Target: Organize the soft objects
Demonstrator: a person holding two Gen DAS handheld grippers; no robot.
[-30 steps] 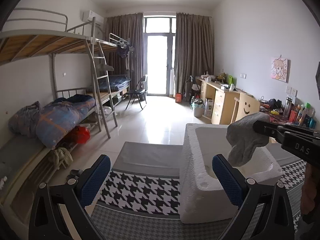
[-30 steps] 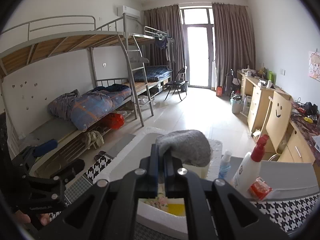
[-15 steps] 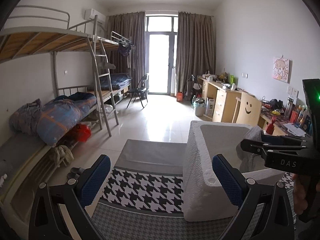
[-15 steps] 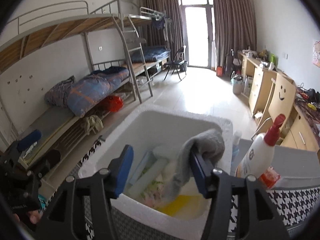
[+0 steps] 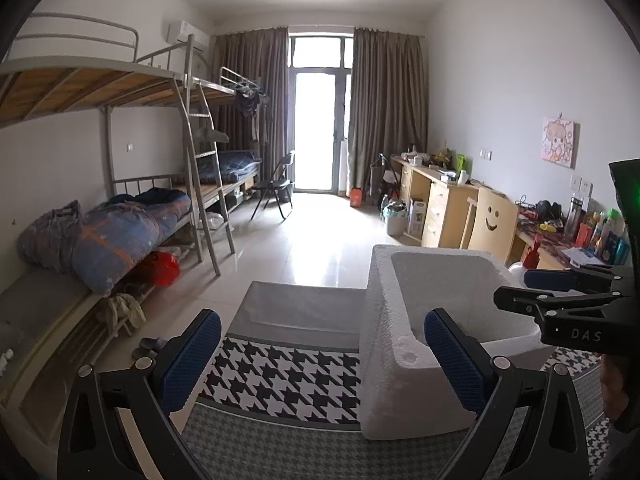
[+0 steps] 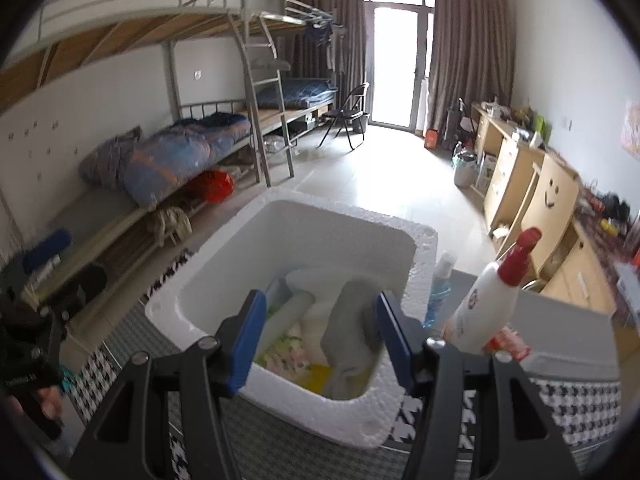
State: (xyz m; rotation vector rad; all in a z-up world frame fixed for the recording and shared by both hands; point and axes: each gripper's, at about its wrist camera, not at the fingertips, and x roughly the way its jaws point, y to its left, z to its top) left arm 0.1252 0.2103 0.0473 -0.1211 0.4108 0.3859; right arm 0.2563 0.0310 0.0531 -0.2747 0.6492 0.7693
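Observation:
A white foam box [image 6: 224, 264] stands on the houndstooth-covered table [image 5: 288, 376]. Inside it a grey soft cloth [image 6: 348, 328] lies slumped over several pale packets and a yellow item. My right gripper [image 6: 320, 300] hovers just above the box's near rim, open, with the cloth below and between its blue pads, not pressed by them. In the left wrist view the right gripper [image 5: 516, 290] reaches over the foam box [image 5: 384, 320] from the right. My left gripper [image 5: 322, 320] is open and empty, left of the box.
A white spray bottle with a red head [image 6: 484, 304], a small blue bottle [image 6: 440, 292] and a red packet [image 6: 508, 344] stand right of the box. A grey flat surface [image 5: 300, 312] lies beyond the cloth. Bunk beds line the left wall, desks the right.
The right gripper opened and let go of the grey cloth, which dropped into the foam box. That gripper tipped downward over the box. The left gripper stayed put.

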